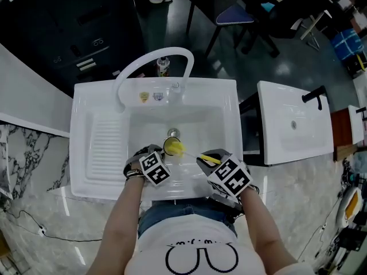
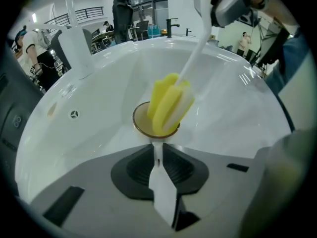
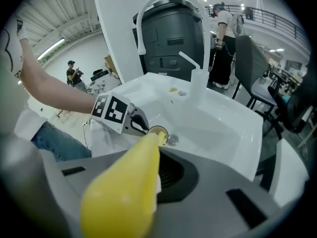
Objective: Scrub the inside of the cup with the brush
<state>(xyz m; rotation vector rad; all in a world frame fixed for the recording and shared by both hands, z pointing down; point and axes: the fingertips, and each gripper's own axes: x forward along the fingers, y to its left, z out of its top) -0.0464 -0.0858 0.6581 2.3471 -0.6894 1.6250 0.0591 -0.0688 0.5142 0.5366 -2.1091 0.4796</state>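
Note:
A small white cup (image 2: 143, 125) with a dark rim lies on its side over the sink basin, mouth facing away from my left gripper (image 2: 158, 155). That gripper is shut on the cup's thin white handle (image 2: 159, 185). The brush's yellow sponge head (image 2: 168, 103) sits partly inside the cup's mouth, and its white shaft (image 2: 195, 48) rises to my right gripper (image 2: 233, 4). My right gripper (image 3: 156, 167) is shut on the brush's thick yellow handle (image 3: 124, 192). In the head view the cup (image 1: 170, 148) and brush (image 1: 189, 152) sit between the left gripper (image 1: 162, 155) and right gripper (image 1: 207, 161).
The white sink (image 1: 86, 113) has a ribbed drainboard (image 1: 106, 145) on the left, a drain (image 1: 173, 133) just beyond the cup and a curved white faucet (image 1: 152, 62) at the back. A small bottle (image 1: 163, 67) stands behind it. A second basin (image 1: 295, 125) lies to the right.

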